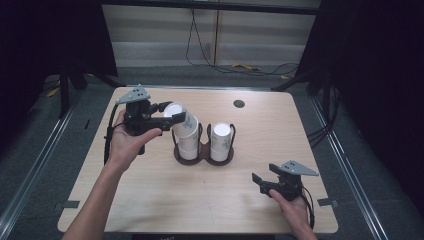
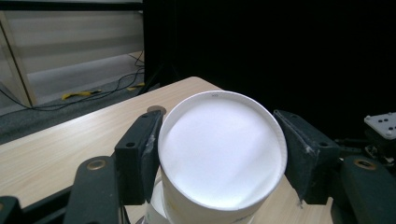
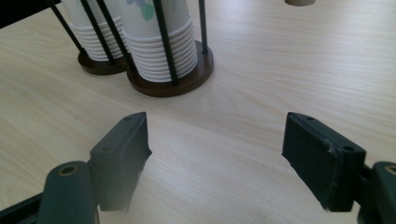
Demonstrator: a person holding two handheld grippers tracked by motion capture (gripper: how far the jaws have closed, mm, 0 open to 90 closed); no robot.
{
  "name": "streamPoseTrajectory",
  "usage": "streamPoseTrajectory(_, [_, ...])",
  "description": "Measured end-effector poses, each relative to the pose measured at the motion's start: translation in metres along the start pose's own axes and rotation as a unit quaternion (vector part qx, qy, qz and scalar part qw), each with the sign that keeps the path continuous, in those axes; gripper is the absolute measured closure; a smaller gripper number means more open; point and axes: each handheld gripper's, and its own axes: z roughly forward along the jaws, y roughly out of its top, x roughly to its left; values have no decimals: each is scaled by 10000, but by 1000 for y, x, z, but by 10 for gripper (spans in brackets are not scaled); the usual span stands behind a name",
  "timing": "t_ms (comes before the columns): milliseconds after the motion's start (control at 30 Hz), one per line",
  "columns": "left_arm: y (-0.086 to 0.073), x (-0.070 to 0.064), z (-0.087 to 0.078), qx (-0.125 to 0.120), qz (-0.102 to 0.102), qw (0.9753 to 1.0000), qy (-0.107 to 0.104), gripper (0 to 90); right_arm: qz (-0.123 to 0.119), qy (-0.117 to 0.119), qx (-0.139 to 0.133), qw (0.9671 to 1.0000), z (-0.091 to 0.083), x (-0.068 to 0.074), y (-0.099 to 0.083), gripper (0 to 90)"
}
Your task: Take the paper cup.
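Gripping the white paper cup, our left gripper has its fingers pressed on both sides just under the rim, cup tilted over the left stack in the two-slot cup holder at mid surface. The right stack stands upright just beside it. Our right gripper sits low near the front right edge, fingers spread wide, holding nothing, well apart from the holder.

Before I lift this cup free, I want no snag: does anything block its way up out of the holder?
Nothing visible above it. The left gripper clasps the top cup of the left stack; only the holder's black rods flank the cups below.
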Motion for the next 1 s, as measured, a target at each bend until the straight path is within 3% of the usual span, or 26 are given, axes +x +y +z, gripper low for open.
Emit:
streamPoseTrajectory(200, [-6,-5,-2,-13,58,9999,-98,355,-124,259,-27,9996,0,5,1,203])
streamPoseTrajectory(267, [-9,-7,-3,-50,10,9994,-335,355,-166,345,23,9993,1,7,1,198])
streamPoseTrajectory(400, [-13,-11,-2,17,119,9996,-275,355,-185,440,19,9989,1,10,1,178])
streamPoseTrajectory(433, [-16,-13,-2,7,73,9992,-392,355,-199,474,2,9987,0,11,2,178])
streamPoseTrajectory(633, [-24,-19,0,99,178,9991,-371,354,-245,577,-29,9980,0,14,4,176])
streamPoseTrajectory(800, [-39,-23,4,256,206,9984,-455,354,-342,775,-73,9964,0,25,11,174])
streamPoseTrajectory(933, [-46,-24,6,350,113,9981,-495,355,-444,945,-88,9945,2,35,18,180])
streamPoseTrajectory(1000, [-49,-27,6,500,230,9973,-482,355,-444,1081,-120,9931,4,41,21,181])
